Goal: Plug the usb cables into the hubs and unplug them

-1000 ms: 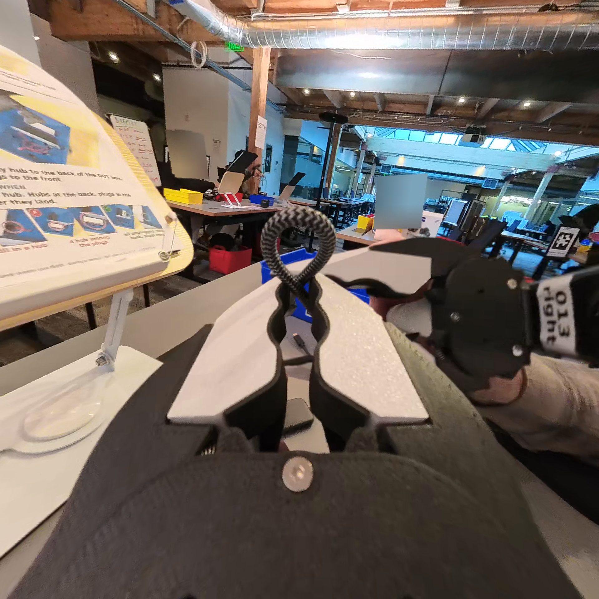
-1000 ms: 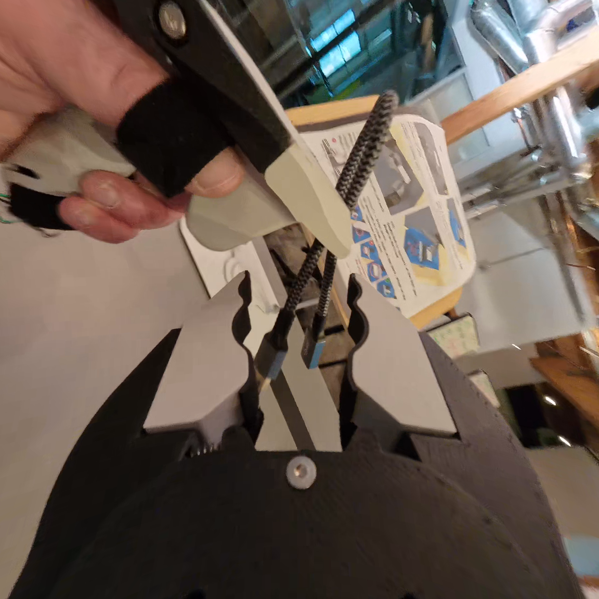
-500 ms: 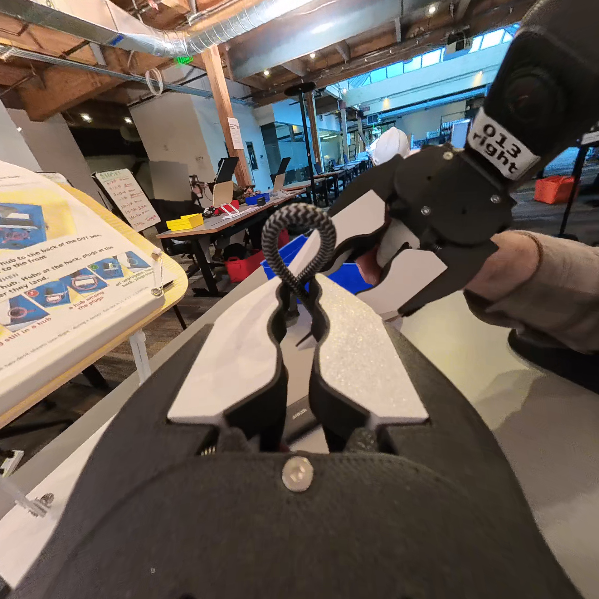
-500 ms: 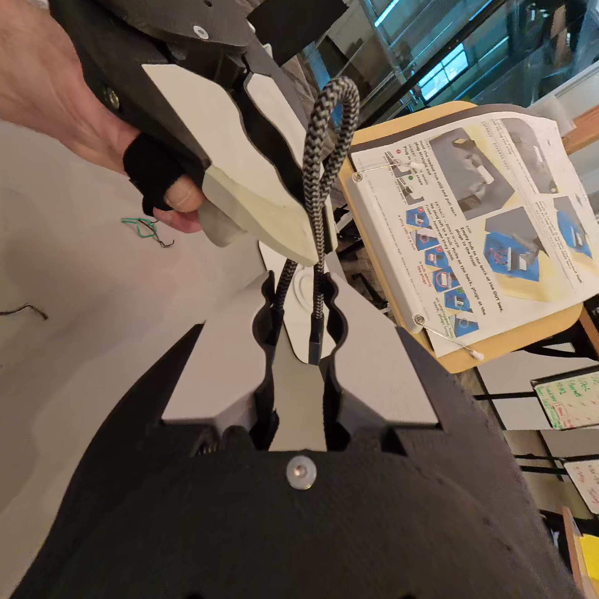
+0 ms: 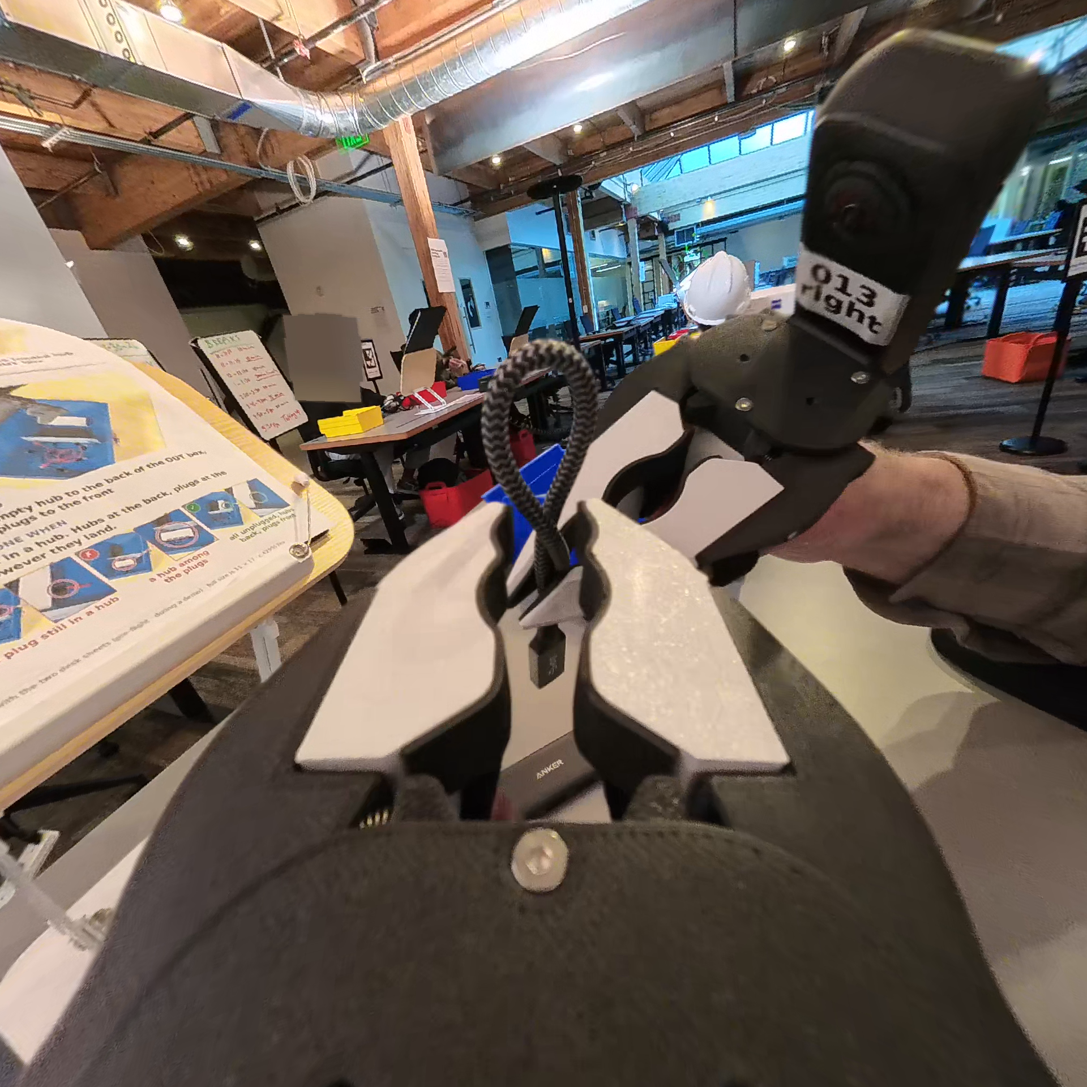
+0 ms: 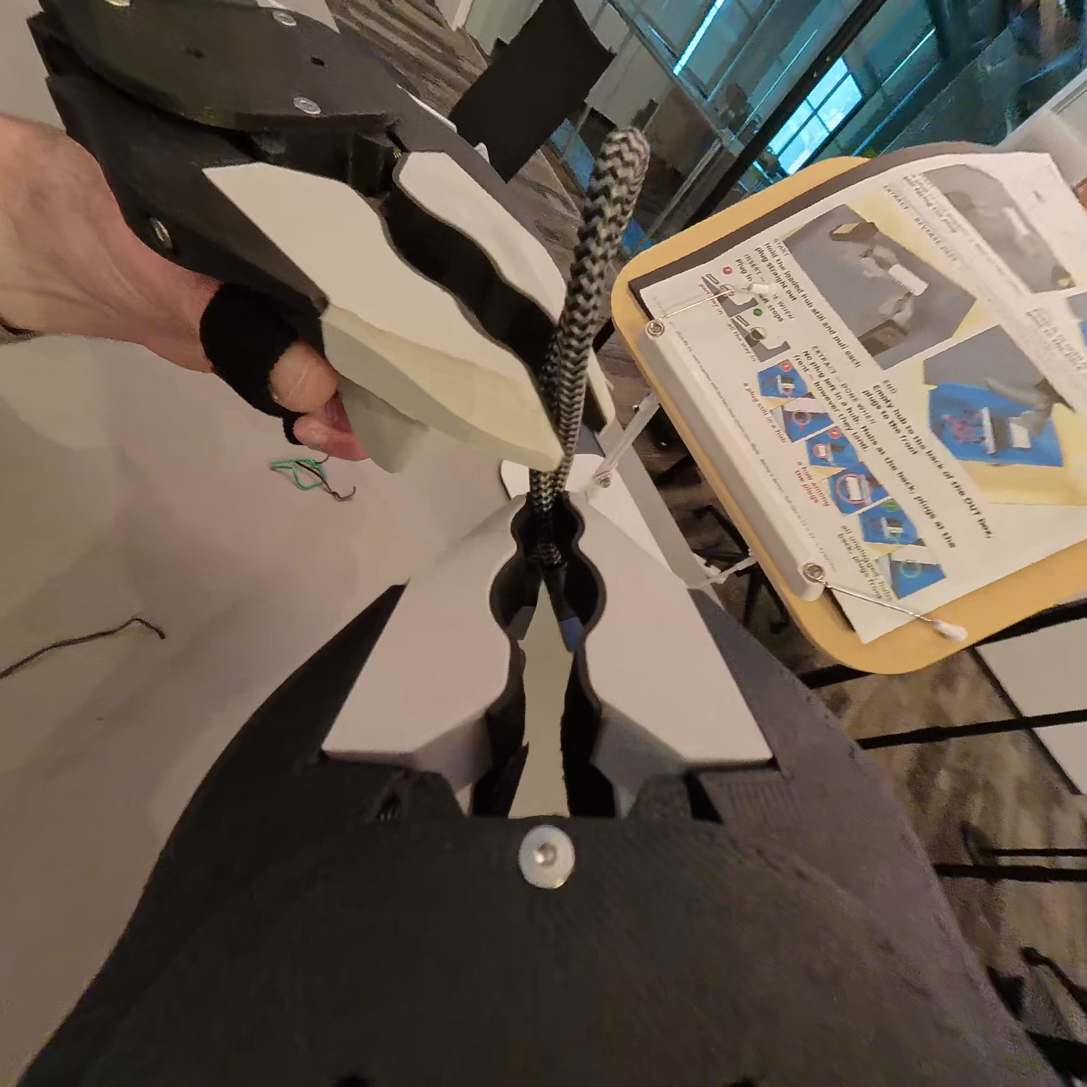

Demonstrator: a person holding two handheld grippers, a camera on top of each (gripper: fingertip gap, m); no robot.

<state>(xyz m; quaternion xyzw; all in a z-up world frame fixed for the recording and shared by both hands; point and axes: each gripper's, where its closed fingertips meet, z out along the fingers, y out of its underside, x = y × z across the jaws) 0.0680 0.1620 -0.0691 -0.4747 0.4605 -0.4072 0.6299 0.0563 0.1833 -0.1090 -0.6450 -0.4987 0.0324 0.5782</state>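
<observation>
As the right claw (image 6: 544, 512) pinches both strands of the braided USB cable (image 5: 538, 435) just above its plugs, the left claw (image 5: 544, 529) stands narrowly parted around the same folded cable, no longer clamping it as it did half a second ago. The loop rises at 12 o'clock from the left claw; one black plug (image 5: 547, 662) hangs between its fingers, above a dark USB hub (image 5: 544, 779) lying on the white table (image 5: 882, 735) at 6 o'clock. In the right wrist view a blue-tipped plug (image 6: 569, 632) sits inside the claw's hollow. An instruction sheet on a stand (image 6: 853, 412) is at 2 o'clock there. Gripped by the cord, not the plug shell, the connector could likely swing or twist, missing the hub's port once carried down.
</observation>
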